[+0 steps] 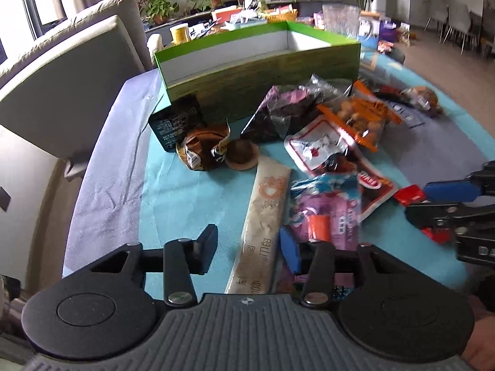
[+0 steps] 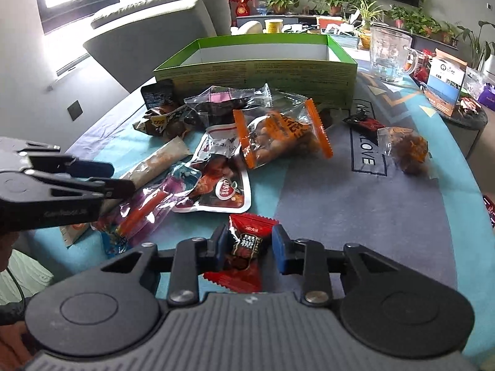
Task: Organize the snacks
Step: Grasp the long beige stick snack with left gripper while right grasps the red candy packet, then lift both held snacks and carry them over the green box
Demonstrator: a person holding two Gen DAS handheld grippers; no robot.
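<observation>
Right claw (image 2: 247,252) pinching red candy packet (image 2: 246,247) low over the table (image 2: 355,204), blue pads touching both its sides. Left claw (image 1: 249,252) spread wide, hovering over long beige packet (image 1: 266,216), beside purple pouch (image 1: 328,216); nothing held. Snack pile mid-table: orange nut bag (image 2: 278,136), red-white pouch (image 2: 222,179). Open green box (image 2: 256,61) behind the pile. Glass jug (image 2: 389,52) right of the box.

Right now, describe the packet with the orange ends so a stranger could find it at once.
Start at the green box at the back of the table. Just in front of it lies a clear bag of round brown snacks. Unlike the dark packets beside it, it has bright orange crimped strips on both ends.
</observation>
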